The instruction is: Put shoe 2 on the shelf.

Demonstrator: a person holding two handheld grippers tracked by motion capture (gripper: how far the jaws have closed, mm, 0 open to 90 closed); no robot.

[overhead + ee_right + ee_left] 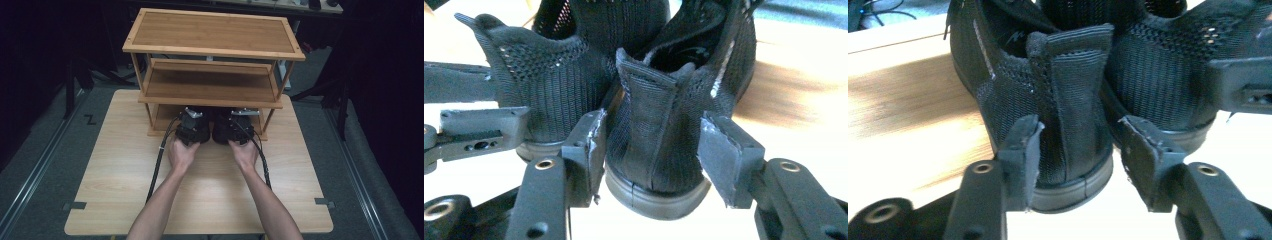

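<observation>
Looking down in the high view, the left gripper (192,127) and the right gripper (236,126) sit side by side at the wooden rack's (214,50) lowest shelf, at 12 o'clock on the table (120,190).

In the left gripper view, the jaws stand apart around the left shoe's (1053,100) heel, the pads not pressing; the right shoe (1158,75) lies at 2 o'clock.

In the right gripper view, the right shoe's heel (659,130) stands between open jaws, with a gap on the right side.
</observation>
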